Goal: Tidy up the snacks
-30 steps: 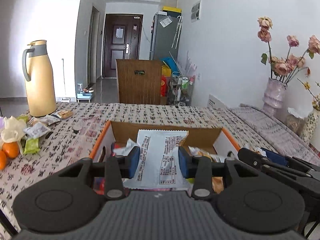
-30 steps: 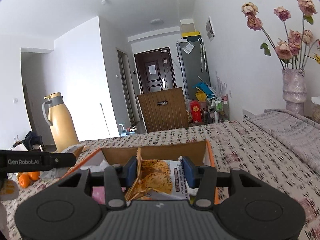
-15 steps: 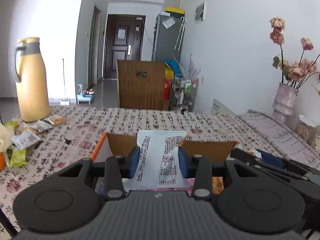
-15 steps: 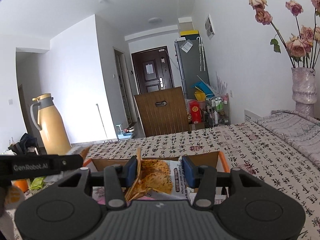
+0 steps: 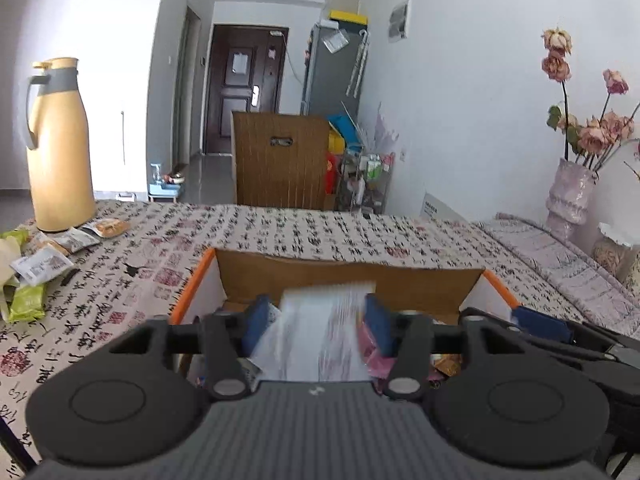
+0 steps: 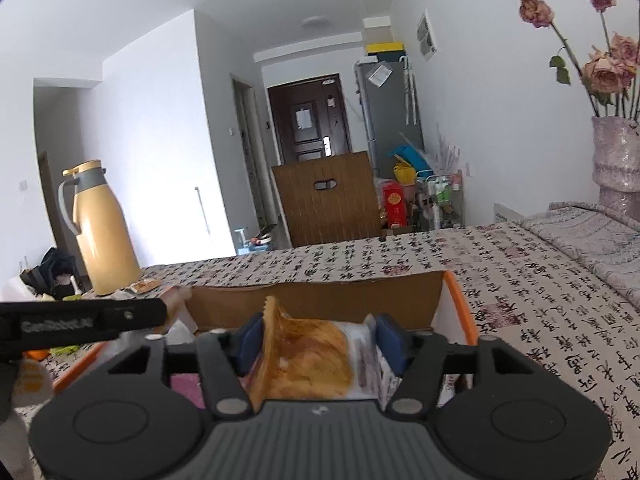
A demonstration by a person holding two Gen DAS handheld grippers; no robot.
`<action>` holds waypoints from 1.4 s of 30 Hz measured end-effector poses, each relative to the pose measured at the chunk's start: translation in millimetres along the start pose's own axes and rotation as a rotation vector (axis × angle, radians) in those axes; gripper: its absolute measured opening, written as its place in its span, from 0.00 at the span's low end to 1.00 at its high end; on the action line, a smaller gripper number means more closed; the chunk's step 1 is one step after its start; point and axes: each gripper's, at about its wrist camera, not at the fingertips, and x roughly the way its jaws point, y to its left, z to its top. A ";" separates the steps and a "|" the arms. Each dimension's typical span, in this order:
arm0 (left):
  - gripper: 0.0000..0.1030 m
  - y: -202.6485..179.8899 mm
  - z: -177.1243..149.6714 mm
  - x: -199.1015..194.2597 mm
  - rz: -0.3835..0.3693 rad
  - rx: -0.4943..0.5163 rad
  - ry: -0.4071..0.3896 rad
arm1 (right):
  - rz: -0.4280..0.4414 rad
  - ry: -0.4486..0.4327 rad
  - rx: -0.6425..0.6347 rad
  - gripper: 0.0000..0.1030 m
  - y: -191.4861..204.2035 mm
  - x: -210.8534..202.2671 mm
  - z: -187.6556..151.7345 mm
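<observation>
An open cardboard box with orange edges (image 5: 340, 276) sits on the patterned tablecloth, right in front of both grippers, with several snack packets inside. My left gripper (image 5: 318, 322) hangs over the box and its jaws are opening. A white printed packet (image 5: 320, 332), blurred by motion, hangs loose between the blue pads. My right gripper (image 6: 319, 340) is over the same box (image 6: 320, 300), and its jaws are opening too. An orange snack packet (image 6: 308, 356) stands between its pads, which no longer press on it.
A yellow thermos jug (image 5: 58, 148) stands at the far left, with loose snack packets (image 5: 40, 264) scattered before it. A vase of dried roses (image 5: 568, 196) stands at the right edge. A wooden chair back (image 5: 280, 160) rises behind the table.
Both grippers moved forward and down over the box, then both pairs of jaws spread. The white packet and the orange packet were let go and sit lower in the box.
</observation>
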 end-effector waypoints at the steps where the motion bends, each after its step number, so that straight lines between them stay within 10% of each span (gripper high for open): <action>1: 0.91 1.2 0.2 -2.7 0.018 -0.008 -0.018 | -0.001 -0.002 0.004 0.74 -0.3 -0.4 0.1; 6: 1.00 7.3 3.3 -9.8 0.046 -0.044 -0.062 | -0.016 -0.009 0.008 1.00 -2.1 0.3 0.5; 22: 1.00 8.9 12.6 -62.3 0.015 -0.058 -0.103 | -0.031 -0.023 -0.030 1.00 5.4 -40.4 4.2; 42: 1.00 22.7 -94.4 -150.6 0.016 0.008 0.060 | -0.013 0.128 -0.071 1.00 13.6 -149.4 -74.4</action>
